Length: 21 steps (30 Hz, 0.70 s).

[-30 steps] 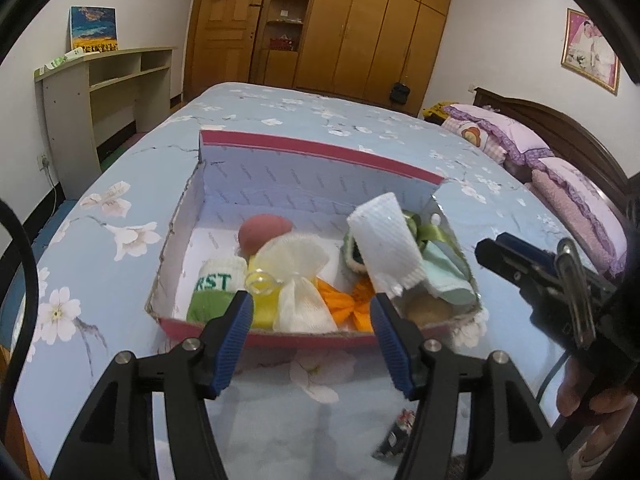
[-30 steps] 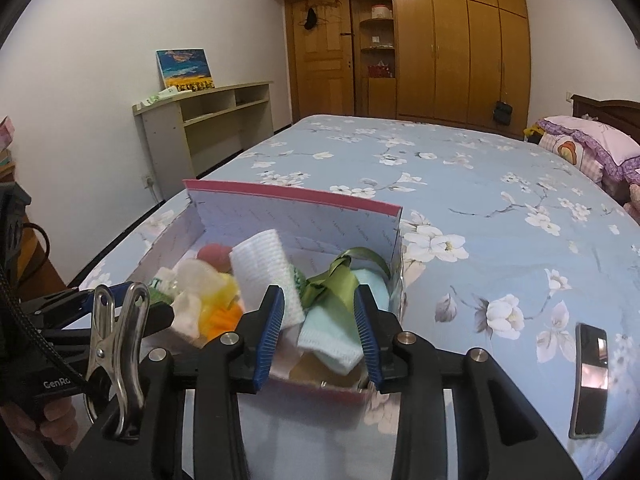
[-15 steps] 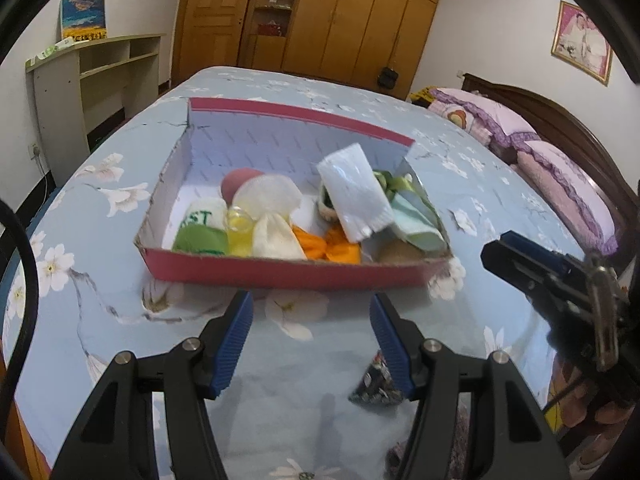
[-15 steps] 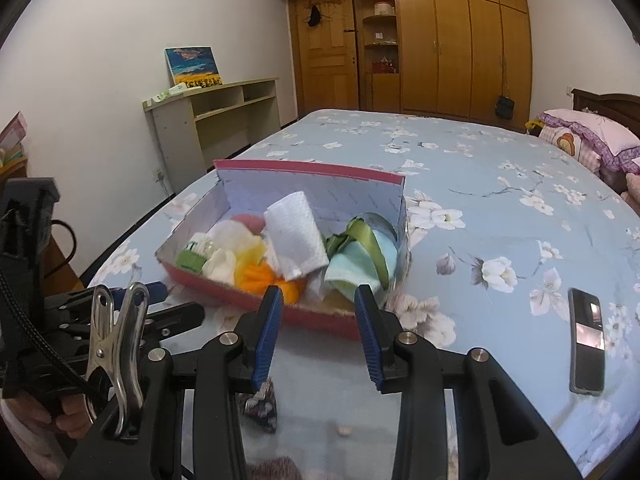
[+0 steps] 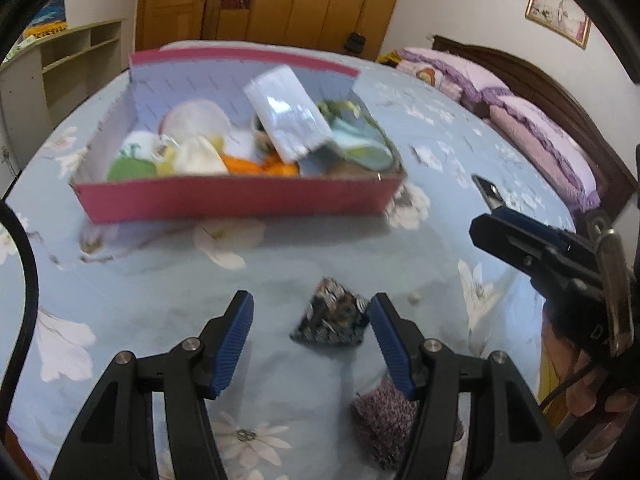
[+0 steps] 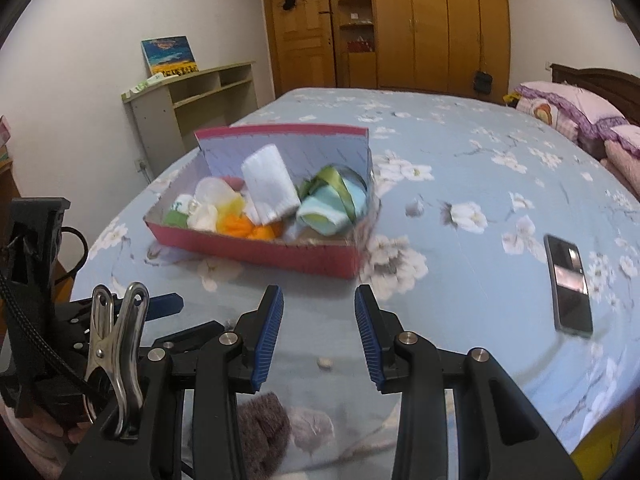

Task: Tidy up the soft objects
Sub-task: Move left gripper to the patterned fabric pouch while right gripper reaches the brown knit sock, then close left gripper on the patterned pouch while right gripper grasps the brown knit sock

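A red cardboard box [image 5: 236, 200] [image 6: 256, 246] sits on the blue floral bed, filled with soft items: a white rolled cloth [image 5: 288, 114], orange fabric [image 5: 260, 166], a light green cloth [image 6: 326, 212]. A small dark patterned pouch [image 5: 330, 314] lies on the bed between the fingers of my open left gripper [image 5: 312, 342]. A purplish knitted item [image 5: 380, 424] [image 6: 260, 428] lies near the bed's front edge. My right gripper [image 6: 318, 332] is open and empty, back from the box, and also shows at the right of the left wrist view [image 5: 532, 240].
A black phone [image 6: 568, 284] lies on the bed to the right. A small pale crumb [image 6: 325, 364] lies near the right gripper. Purple pillows [image 5: 536, 132] are at the headboard. A shelf unit [image 6: 192, 104] stands by the left wall, wardrobes behind.
Both grippers have pulled back from the box toward the bed's front edge. The dark pouch has come to lie between the left fingers, and the knitted item has come into view.
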Tool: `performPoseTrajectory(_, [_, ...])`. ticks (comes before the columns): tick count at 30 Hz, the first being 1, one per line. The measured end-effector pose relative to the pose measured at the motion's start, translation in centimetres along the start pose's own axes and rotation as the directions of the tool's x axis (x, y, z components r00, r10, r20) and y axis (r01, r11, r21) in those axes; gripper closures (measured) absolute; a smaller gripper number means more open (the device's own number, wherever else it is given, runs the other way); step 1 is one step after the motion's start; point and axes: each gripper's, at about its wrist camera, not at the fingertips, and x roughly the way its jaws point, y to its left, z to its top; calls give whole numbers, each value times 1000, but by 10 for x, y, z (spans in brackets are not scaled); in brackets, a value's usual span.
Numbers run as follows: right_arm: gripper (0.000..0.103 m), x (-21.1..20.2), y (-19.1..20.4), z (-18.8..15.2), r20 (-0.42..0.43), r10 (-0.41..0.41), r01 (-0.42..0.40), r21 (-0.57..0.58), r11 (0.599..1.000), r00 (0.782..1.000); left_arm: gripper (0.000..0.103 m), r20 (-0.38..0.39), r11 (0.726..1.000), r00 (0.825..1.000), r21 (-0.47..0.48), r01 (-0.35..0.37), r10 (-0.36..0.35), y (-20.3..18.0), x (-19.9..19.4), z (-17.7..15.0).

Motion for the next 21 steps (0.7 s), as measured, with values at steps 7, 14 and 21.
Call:
performPoseTrajectory(7, [65, 1, -11, -16, -24, -9, 9, 27, 1000, 1000, 39, -41, 999, 999, 33, 12, -10, -15, 15, -7])
performPoseTrajectory(14, [65, 3, -19, -29, -47, -4, 7, 59, 998, 999, 40, -68, 999, 998, 47, -3, 6, -20, 32, -7])
performPoseTrajectory(21, [65, 6, -25, -39, -63, 17, -11, 95, 995, 998, 57, -66, 997, 997, 78, -26, 31, -24, 37, -9])
